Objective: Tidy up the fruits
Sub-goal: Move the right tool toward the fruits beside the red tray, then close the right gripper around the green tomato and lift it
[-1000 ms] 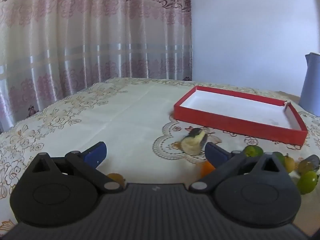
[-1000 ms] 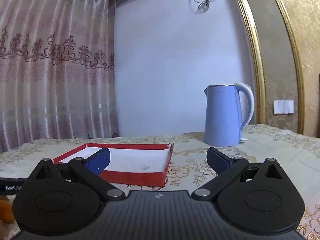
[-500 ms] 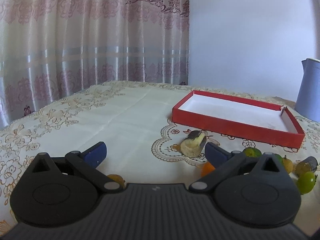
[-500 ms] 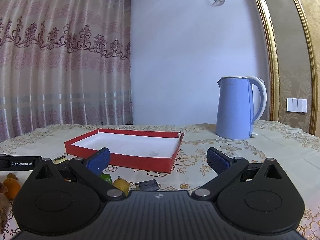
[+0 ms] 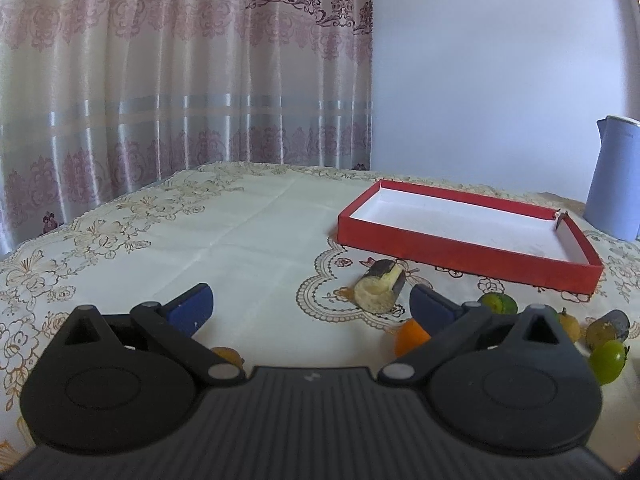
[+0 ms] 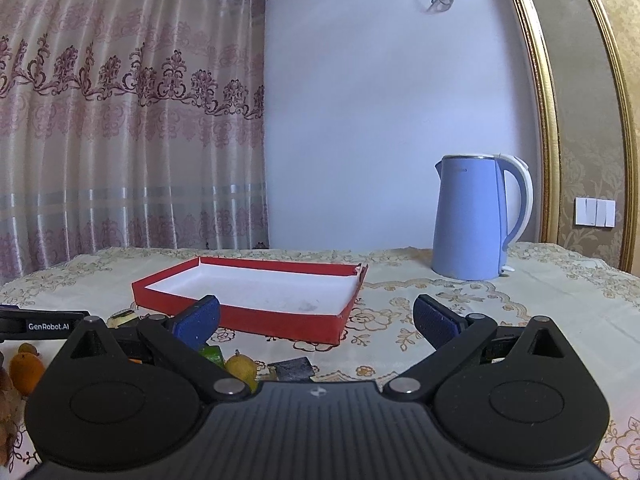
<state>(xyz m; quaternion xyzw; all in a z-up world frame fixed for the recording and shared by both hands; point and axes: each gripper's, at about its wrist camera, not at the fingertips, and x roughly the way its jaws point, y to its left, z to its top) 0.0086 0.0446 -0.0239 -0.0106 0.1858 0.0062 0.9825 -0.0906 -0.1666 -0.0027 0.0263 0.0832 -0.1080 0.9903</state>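
Observation:
A shallow red box (image 5: 472, 254) with a white, empty inside lies on the tablecloth; it also shows in the right wrist view (image 6: 280, 318). In front of it lie a cut banana piece (image 5: 378, 288), an orange fruit (image 5: 410, 338), a green citrus (image 5: 498, 303), a green round fruit (image 5: 608, 361), a yellow fruit (image 5: 570, 322) and another dark banana piece (image 5: 606, 328). My left gripper (image 5: 310, 306) is open and empty, just before the banana piece. My right gripper (image 6: 316, 316) is open and empty, above a yellow fruit (image 6: 240, 365) and a dark piece (image 6: 294, 369).
A blue electric kettle (image 6: 478, 218) stands at the back right of the table. Curtains hang behind the table on the left. The left gripper's body (image 6: 44, 325) shows at the left edge of the right wrist view, beside an orange fruit (image 6: 25, 366).
Both grippers have lowered and pulled back slightly; in the right wrist view the fruits have come into sight and the box and kettle have shifted right. Both stay open.

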